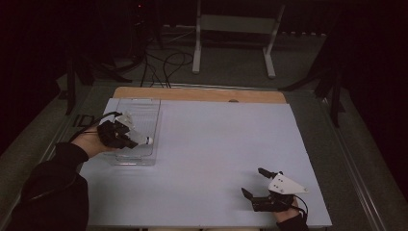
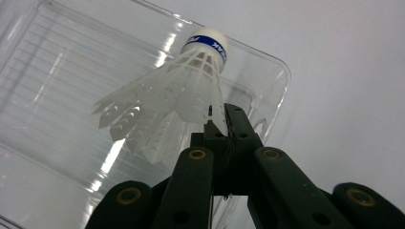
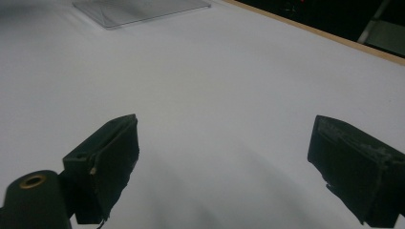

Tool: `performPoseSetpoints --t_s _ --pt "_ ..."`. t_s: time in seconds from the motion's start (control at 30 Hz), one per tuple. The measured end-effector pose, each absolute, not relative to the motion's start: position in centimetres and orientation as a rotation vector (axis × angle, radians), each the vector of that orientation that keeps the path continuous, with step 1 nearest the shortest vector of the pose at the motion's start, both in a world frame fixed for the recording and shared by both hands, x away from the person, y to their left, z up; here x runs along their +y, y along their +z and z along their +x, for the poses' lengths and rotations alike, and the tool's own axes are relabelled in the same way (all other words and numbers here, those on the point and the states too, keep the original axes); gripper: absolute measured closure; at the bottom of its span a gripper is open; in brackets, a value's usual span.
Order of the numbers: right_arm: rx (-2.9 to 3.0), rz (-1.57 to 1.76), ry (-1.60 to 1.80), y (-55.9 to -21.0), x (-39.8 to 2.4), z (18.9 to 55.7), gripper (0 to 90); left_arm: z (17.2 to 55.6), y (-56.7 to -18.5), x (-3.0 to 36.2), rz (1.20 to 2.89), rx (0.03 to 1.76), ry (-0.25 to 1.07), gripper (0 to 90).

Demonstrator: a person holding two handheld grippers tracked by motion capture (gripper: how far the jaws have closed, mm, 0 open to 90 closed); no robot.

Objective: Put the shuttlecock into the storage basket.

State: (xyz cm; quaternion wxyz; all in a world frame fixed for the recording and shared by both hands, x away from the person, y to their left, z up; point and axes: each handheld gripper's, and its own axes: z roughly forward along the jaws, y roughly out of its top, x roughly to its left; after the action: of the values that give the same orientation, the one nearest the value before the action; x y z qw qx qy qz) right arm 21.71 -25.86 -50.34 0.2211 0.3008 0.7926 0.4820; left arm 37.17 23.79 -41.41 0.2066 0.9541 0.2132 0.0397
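Left gripper (image 2: 224,125) pinched on shuttlecock (image 2: 179,90) skirt edge, held over clear tray (image 1: 144,108). Lower until cork nears tray floor, then release gently. Right gripper (image 1: 255,182) wide open, holding nothing, above worktop (image 1: 211,144).

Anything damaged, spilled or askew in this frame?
Nothing stands out. The left gripper pinches an intact shuttlecock by its skirt over the clear tray; the right gripper sits open above the table.

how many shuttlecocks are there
1. The shuttlecock is pinched by its skirt in the left gripper, over the clear tray at the table's left. No others visible.
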Motion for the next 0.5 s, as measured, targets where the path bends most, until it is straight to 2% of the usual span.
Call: performPoseSetpoints --t_s 0.5 --pt "2.194 0.832 1.329 -50.4 -25.9 21.7 10.3 37.7 -42.8 23.8 2.650 0.631 0.073 89.0"
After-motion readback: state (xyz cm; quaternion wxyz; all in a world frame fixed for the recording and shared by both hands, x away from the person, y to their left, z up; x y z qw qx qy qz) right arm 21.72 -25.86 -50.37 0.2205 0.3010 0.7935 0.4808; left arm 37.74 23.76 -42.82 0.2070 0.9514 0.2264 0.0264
